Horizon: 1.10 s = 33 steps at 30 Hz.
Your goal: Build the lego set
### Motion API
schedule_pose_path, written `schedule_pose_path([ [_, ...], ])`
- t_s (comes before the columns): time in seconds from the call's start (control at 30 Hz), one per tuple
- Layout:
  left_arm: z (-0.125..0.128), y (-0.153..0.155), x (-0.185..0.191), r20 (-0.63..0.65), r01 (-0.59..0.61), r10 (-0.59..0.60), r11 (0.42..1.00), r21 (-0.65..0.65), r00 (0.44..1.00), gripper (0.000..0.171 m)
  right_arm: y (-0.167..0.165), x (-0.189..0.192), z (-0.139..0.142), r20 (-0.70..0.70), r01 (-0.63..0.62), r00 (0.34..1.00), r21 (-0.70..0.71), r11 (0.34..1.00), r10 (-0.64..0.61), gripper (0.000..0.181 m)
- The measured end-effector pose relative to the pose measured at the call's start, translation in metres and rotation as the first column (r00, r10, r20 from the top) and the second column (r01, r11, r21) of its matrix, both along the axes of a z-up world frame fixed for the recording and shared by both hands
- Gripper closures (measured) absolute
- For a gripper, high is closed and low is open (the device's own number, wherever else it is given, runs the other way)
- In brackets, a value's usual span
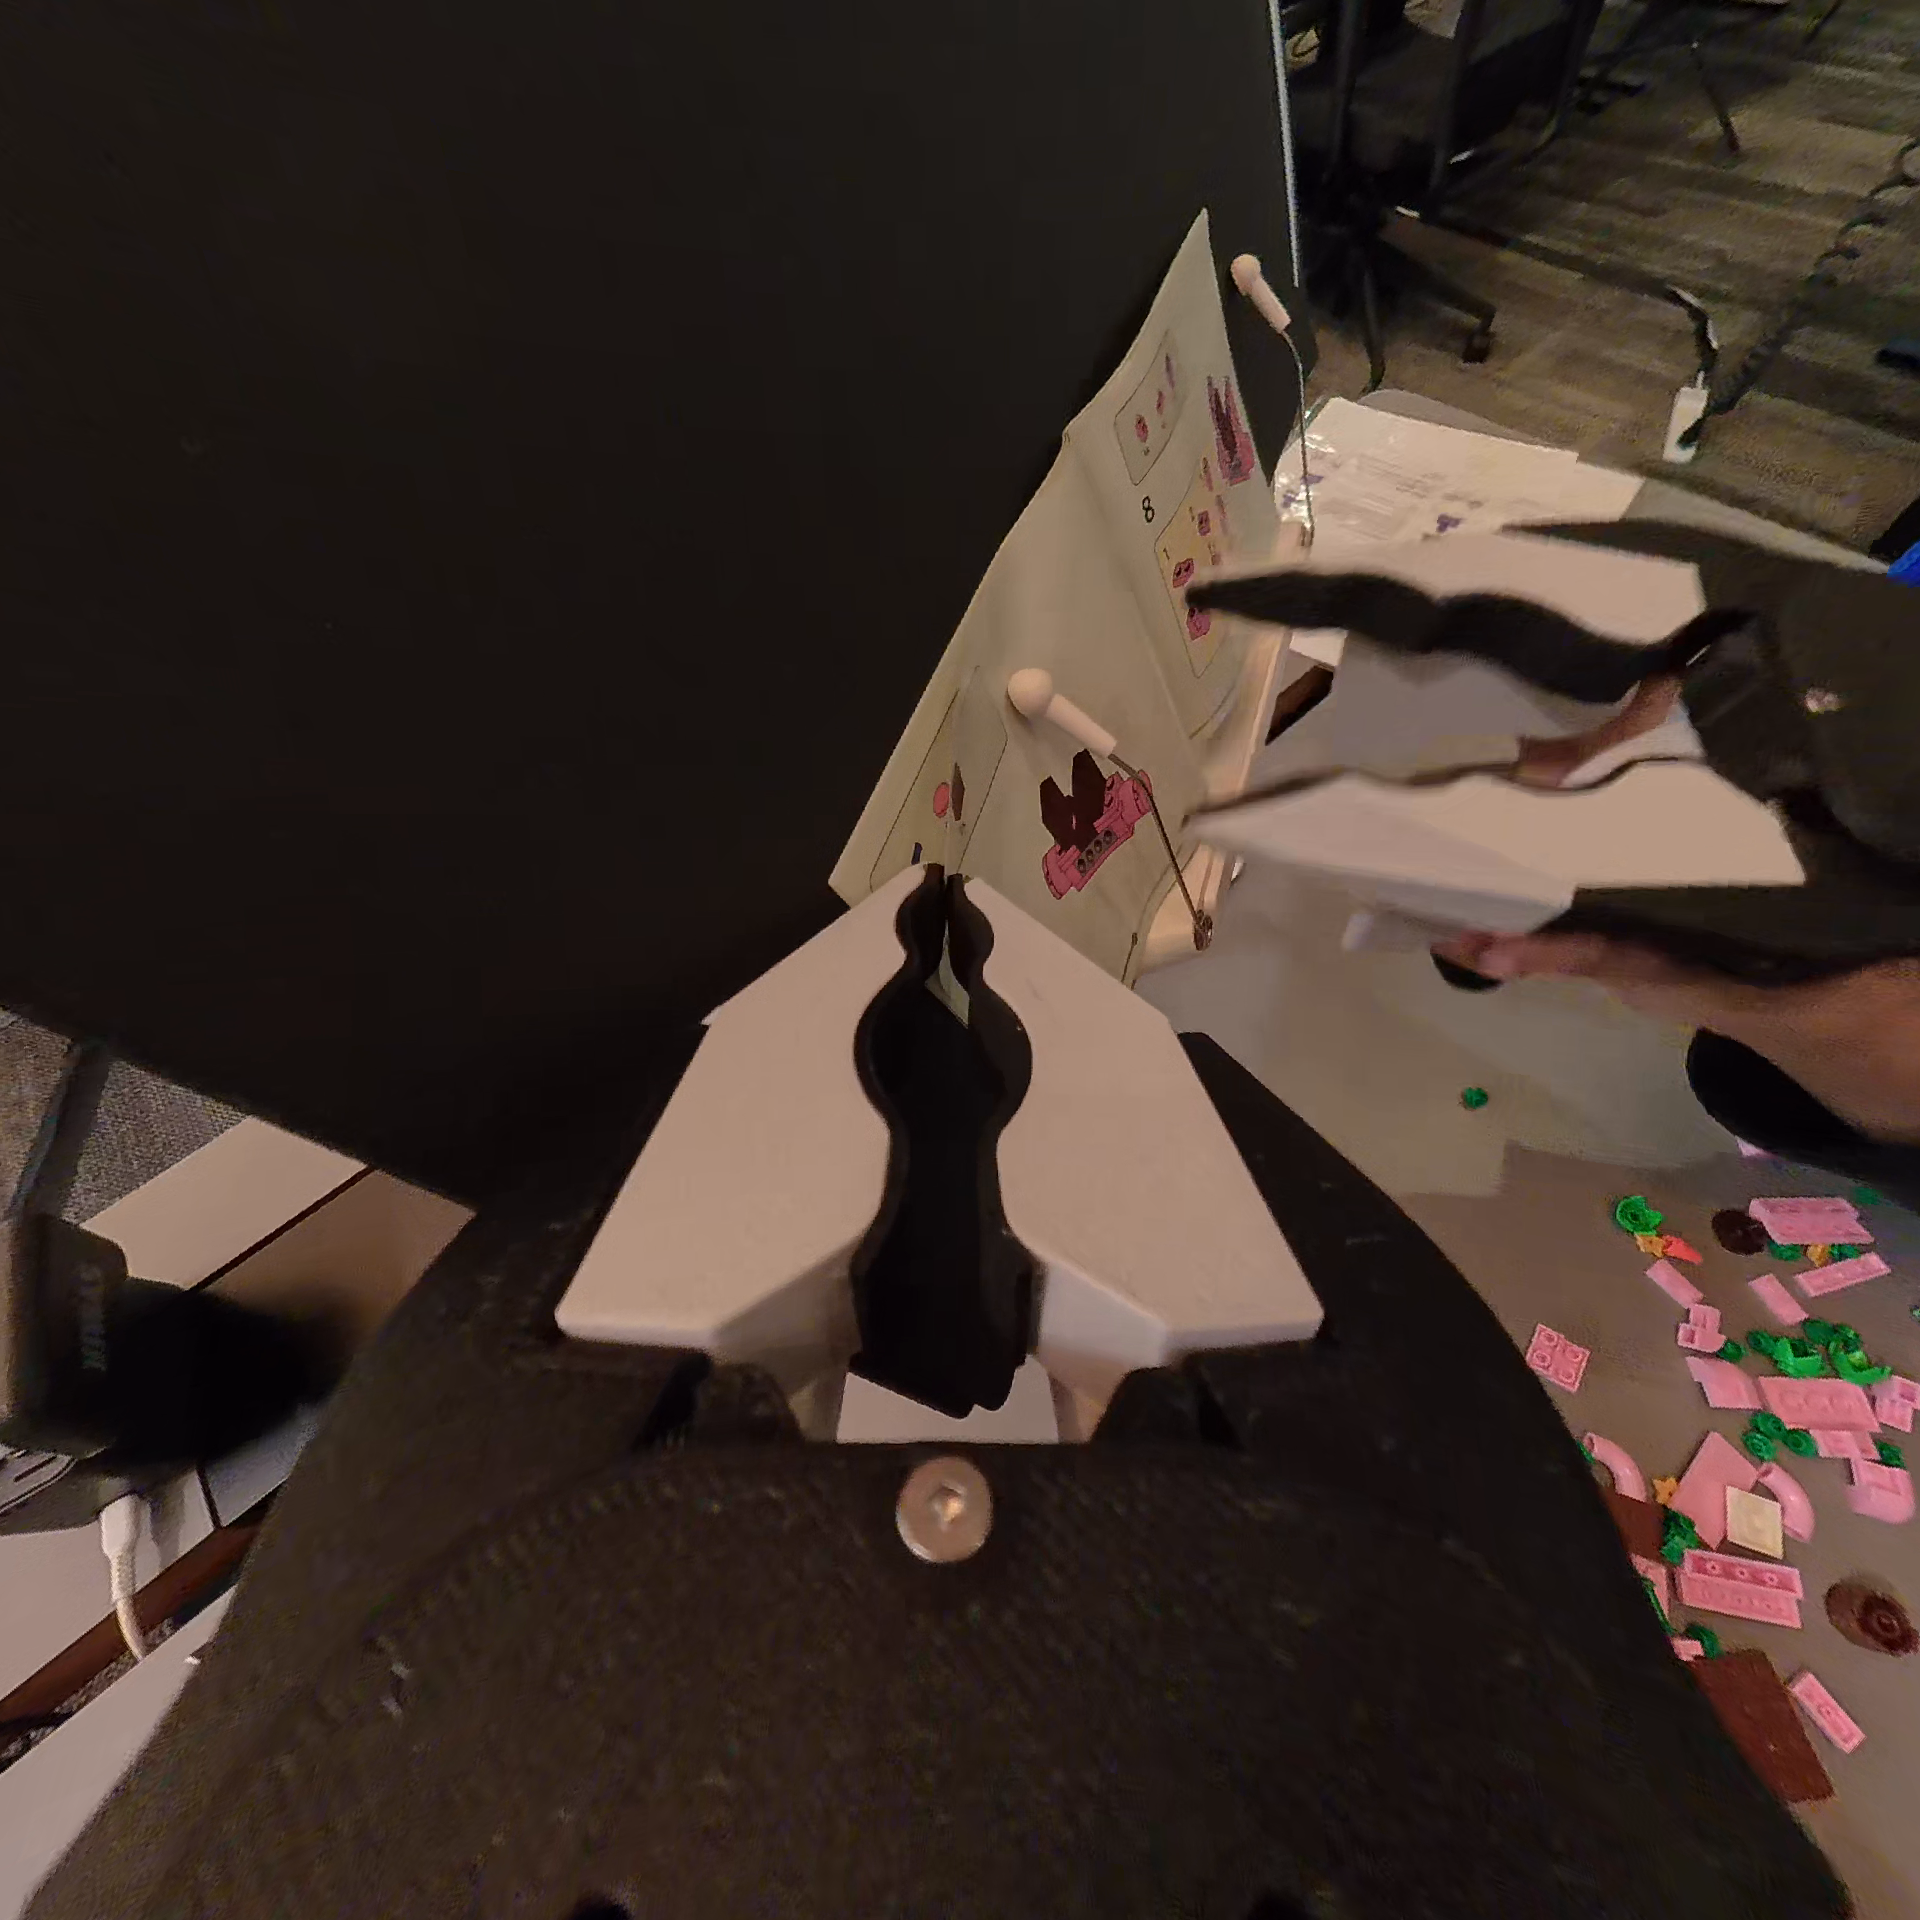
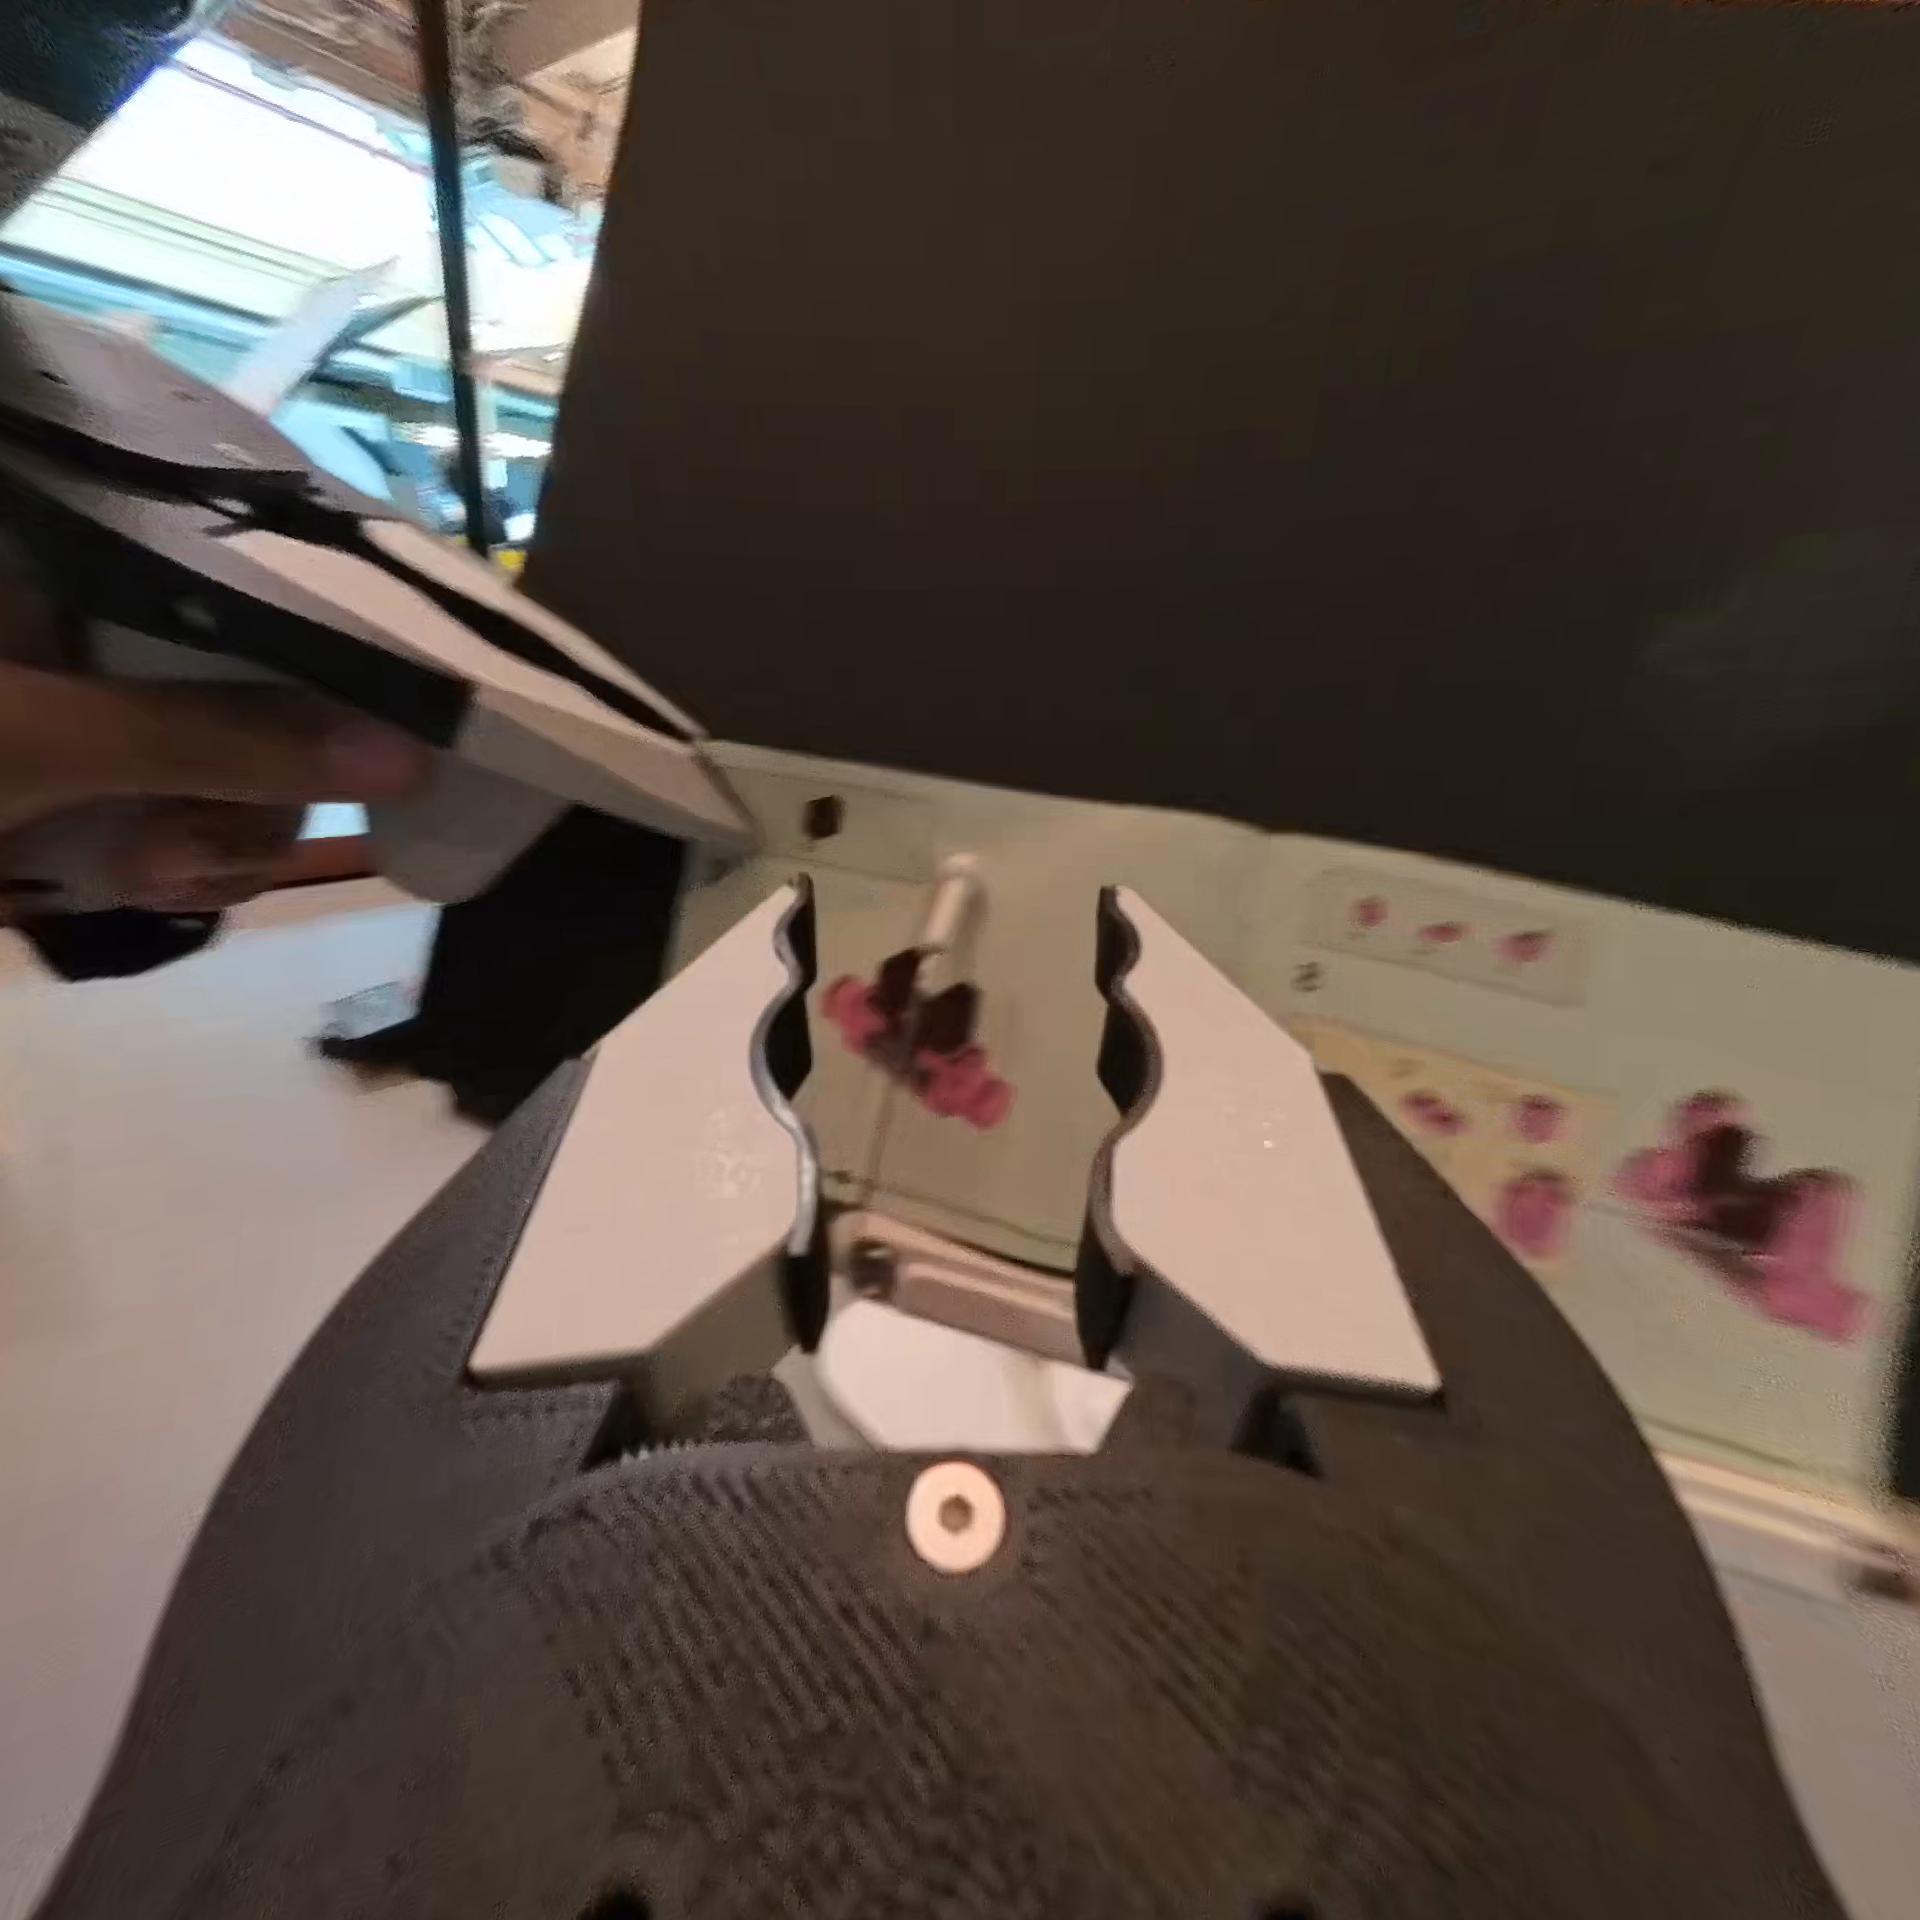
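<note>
Pinching a page edge of the instruction booklet (image 1: 1081, 717), the left gripper (image 1: 948, 894) has its fingers together on the paper, probably to turn it. The right gripper (image 2: 956, 935) waits with fingers apart. The lego pieces (image 1: 1766, 1382) lie loose on the surface (image 1: 1507, 1247).

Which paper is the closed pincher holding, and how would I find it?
Look at the big black board; the cream instruction booklet stands against it on a stand. The left gripper is shut on the page's near edge, beside the lower white peg. Unlike the flat papers behind, it stands up.
</note>
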<state>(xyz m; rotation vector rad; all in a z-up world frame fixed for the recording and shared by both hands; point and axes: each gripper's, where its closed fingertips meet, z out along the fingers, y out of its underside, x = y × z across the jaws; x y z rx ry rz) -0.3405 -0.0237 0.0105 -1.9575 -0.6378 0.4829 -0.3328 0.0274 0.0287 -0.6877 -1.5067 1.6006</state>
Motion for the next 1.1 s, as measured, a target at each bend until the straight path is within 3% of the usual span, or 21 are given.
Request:
schedule_pose_path([
  [0.1, 0.0, 0.0, 0.0, -0.002, -0.001, 0.001, 1.0, -0.003, 1.0, 0.171, -0.011, -0.008, -0.025, 0.124, -0.007, 0.992, 0.037, 0.999, 0.002, 0.134],
  [0.13, 0.0, 0.0, 0.0, -0.002, -0.001, 0.001, 1.0, -0.002, 1.0, 0.171, -0.01, -0.012, -0.031, 0.124, 0.018, 0.992, 0.07, 0.997, -0.026, 0.142],
  [0.2, 0.0, 0.0, 0.0, 0.001, 0.002, -0.002, 1.0, 0.003, 1.0, 0.171, -0.01, -0.011, -0.031, 0.076, 0.012, 0.997, 0.099, 0.995, -0.02, 0.178],
  [0.23, 0.0, 0.0, 0.0, 0.004, 0.004, -0.004, 1.0, 0.006, 1.0, 0.171, -0.015, -0.008, -0.031, 0.064, -0.016, 0.998, 0.105, 0.994, 0.01, 0.181],
  [0.37, 0.0, 0.0, 0.001, 0.018, 0.005, -0.006, 1.0, 0.016, 1.0, 0.171, -0.039, 0.004, -0.041, 0.03, -0.122, 0.992, 0.245, 0.962, 0.119, 0.181],
  [0.53, 0.0, 0.0, 0.001, 0.022, 0.008, -0.009, 1.0, 0.021, 1.0, 0.171, -0.044, 0.008, -0.046, -0.064, -0.056, 0.994, 0.416, 0.908, 0.09, 0.181],
  [0.77, 0.01, -0.007, -0.001, -0.015, -0.027, 0.028, 0.999, 0.029, 0.999, 0.171, -0.043, 0.008, -0.047, -0.081, -0.034, 0.994, 0.407, 0.913, 0.073, 0.18],
  [0.87, 0.032, -0.02, -0.002, -0.071, -0.081, 0.09, 0.991, 0.11, 0.993, 0.158, -0.042, 0.015, -0.042, -0.044, -0.09, 0.993, 0.365, 0.927, 0.114, 0.162],
  [0.97, 0.059, -0.034, 0.005, -0.137, -0.128, 0.154, 0.975, 0.181, 0.979, 0.146, -0.028, 0.03, -0.02, 0.0, -0.151, 0.988, 0.261, 0.954, 0.156, 0.154],
  [1.1, 0.097, -0.041, 0.04, -0.239, -0.119, 0.187, 0.955, 0.273, 0.953, 0.137, 0.025, 0.055, 0.029, -0.043, -0.088, 0.995, 0.113, 0.99, 0.093, 0.152],
])
